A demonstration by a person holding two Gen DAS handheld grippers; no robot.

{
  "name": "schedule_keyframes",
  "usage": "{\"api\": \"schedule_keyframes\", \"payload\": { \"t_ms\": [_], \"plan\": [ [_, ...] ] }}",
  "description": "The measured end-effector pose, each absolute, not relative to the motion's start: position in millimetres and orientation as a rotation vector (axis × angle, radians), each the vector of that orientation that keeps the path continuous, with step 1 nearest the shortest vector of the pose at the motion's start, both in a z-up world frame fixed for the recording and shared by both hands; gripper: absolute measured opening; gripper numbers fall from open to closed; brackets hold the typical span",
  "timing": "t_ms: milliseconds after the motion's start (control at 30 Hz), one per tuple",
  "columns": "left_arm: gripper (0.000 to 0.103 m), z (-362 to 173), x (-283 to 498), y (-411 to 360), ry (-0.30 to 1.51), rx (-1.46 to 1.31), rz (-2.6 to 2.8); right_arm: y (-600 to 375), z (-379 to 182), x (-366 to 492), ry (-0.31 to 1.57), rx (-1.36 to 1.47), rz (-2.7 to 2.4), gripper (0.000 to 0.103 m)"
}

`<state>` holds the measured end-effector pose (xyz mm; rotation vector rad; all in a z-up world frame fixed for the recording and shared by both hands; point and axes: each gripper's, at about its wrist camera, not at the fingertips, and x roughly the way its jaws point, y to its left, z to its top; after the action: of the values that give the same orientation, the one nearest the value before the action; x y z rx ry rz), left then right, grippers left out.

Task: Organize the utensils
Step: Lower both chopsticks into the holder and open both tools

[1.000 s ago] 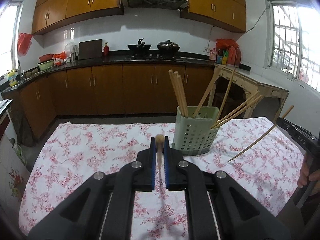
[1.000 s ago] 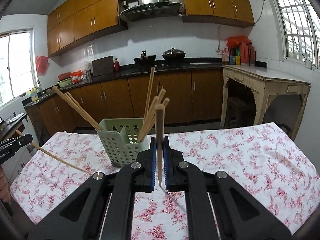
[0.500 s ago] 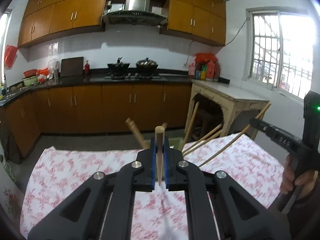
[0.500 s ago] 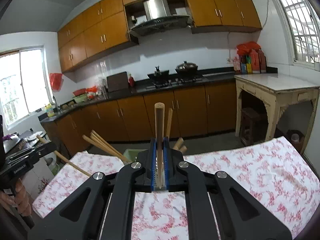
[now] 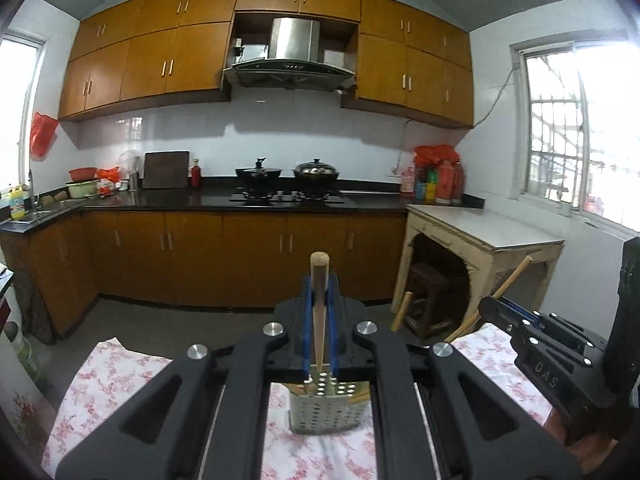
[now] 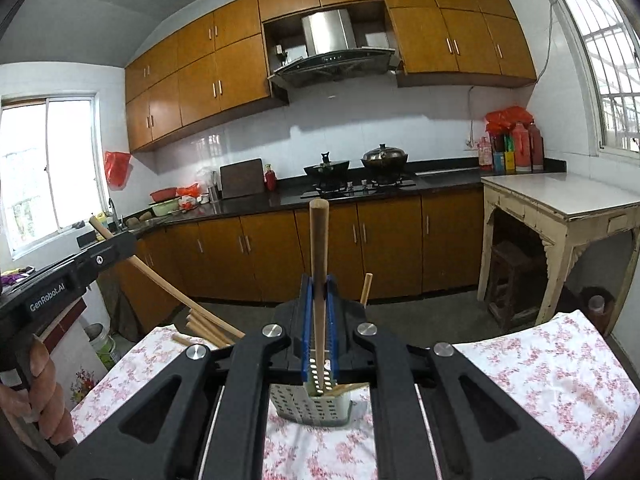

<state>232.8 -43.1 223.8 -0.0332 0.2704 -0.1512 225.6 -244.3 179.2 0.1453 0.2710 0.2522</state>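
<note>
Kitchen view higher than before; each hand-held gripper point(image 5: 320, 312) point(image 6: 319, 312) clenches a chopstick point(image 5: 319, 300) point(image 6: 319, 280) above the holder point(image 5: 324, 408).

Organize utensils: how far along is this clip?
Partly done: several chopsticks already stand in the green perforated holder. In hand: the left hand-held gripper and right hand-held gripper each clamp one chopstick. Left: dropping both into the holder.
</note>
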Motion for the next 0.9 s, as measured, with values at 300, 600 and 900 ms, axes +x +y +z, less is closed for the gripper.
{"api": "schedule_keyframes", "payload": {
  "t_ms": [300, 600, 900],
  "plan": [
    [0.008, 191.2, 274.0, -38.6, 0.367, -0.041, -0.134, -224.3, 148.8, 272.2, 0.354, 0.123, 0.229, 0.007],
    [0.008, 176.1, 290.1, -29.3, 0.422, -0.066, -0.154, -219.8, 129.5, 288.8, 0.433, 0.140, 0.235, 0.007],
    [0.008, 161.3, 299.8, -28.8, 0.475, -0.079, -0.174, -212.9, 123.5, 296.9, 0.468, 0.135, 0.240, 0.007]
  ]
}}
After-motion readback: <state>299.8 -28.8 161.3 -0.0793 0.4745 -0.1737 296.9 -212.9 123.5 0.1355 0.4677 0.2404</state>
